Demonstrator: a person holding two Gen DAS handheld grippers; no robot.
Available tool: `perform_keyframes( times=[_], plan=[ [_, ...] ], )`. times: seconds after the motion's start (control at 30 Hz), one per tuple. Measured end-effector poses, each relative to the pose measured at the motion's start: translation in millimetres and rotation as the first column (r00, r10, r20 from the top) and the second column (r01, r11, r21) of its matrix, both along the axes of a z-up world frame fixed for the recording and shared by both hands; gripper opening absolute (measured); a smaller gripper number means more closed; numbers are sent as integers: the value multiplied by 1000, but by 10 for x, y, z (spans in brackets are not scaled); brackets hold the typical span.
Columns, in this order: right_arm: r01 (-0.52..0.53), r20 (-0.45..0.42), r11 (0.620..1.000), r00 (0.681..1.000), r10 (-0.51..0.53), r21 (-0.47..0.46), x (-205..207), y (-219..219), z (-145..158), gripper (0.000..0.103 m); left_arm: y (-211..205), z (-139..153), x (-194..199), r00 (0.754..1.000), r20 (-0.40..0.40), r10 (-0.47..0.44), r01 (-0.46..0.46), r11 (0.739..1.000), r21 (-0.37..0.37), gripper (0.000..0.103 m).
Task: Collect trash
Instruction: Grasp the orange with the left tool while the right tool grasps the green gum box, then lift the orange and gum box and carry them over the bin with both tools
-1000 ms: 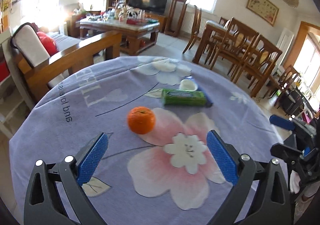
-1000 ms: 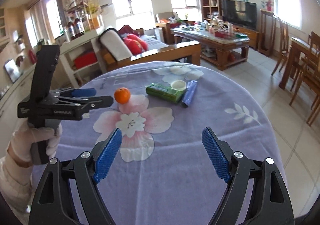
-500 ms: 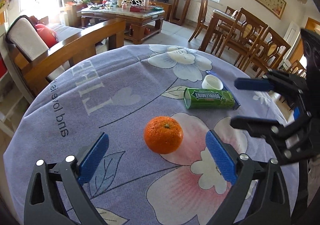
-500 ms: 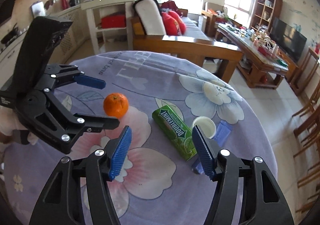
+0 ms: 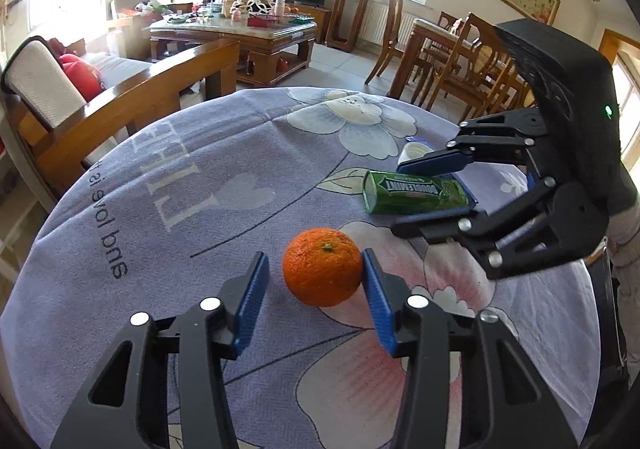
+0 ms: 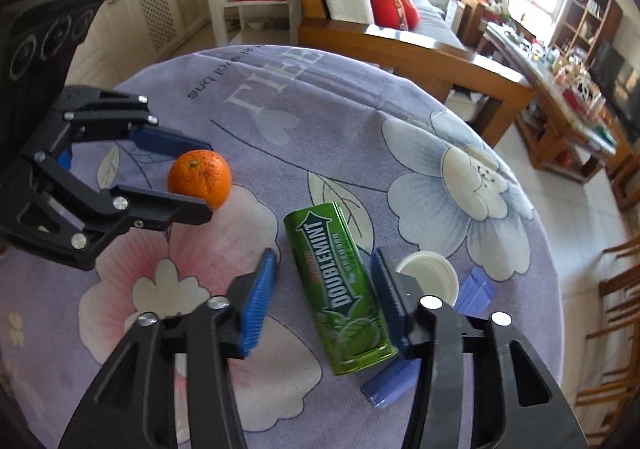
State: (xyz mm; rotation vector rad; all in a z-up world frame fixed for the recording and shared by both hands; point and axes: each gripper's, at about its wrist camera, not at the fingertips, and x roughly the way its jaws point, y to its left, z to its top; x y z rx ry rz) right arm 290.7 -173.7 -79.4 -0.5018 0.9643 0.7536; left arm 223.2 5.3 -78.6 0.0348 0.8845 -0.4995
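Trash on the round table under the lilac flower-print tablecloth [image 5: 168,185] is what both tongs are going for: a round orange mandarin [image 5: 322,267] sits near the middle of the cloth, and at its two o'clock in the left wrist view lies a green Doublemint gum tin [image 6: 340,289], flat on its side. The left gripper [image 5: 316,289] straddles the mandarin, jaws closing, right pad touching the peel, left pad a sliver apart, so no grip yet. The right gripper [image 6: 324,289] brackets the tin across its narrow width, jaws closing too, with a gap at the left pad and the right pad just about at the tin's edge. A white plastic cap [image 6: 428,275] at the tin's three o'clock in the right wrist view and a blue wrapper [image 6: 476,289] beyond it crowd that right finger. To do this well, I'd say centre each squeeze: pinch the mandarin across its widest line so it can't roll out, and keep the tin square between the pads, clear of the cap.
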Motion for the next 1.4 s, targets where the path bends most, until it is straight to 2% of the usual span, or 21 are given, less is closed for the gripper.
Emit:
perform_keyframes(
  times=[0.1,0.27,0.37,0.5,0.7,0.9,1.03,1.2,1.4],
  plan=[
    [23,-24,1000,999,-23,15,-32,-13,3,31,-1,0,-5,1000,-5,-12,12,1000,-14,38],
    [86,-15,996,996,-86,6,-141,64,8,31,50,4,24,1000,-13,-9,8,999,-38,37],
    [172,-23,982,985,-171,74,-240,45,87,31,53,10,30,1000,-12,-8,8,999,-43,37],
    [323,-54,919,946,-320,225,-485,-109,294,31,63,45,9,1000,16,-11,12,999,-49,36],
    [392,-57,808,910,-411,440,-1255,-412,564,31,10,254,-189,994,107,-38,44,997,-58,36],
    [463,-84,680,855,-512,569,-1951,-911,664,31,-195,540,-675,977,191,-90,107,991,-79,36],
    [496,-104,613,821,-561,615,-2353,-1231,653,31,-389,742,-1075,959,254,-123,149,985,-85,37],
    [512,-98,576,795,-599,637,-2773,-1501,676,31,-687,893,-1452,937,303,-174,206,976,-76,37],
    [531,-91,542,764,-639,651,-3194,-1836,740,31,-1034,918,-1736,914,320,-251,285,956,-65,37]
  ],
)
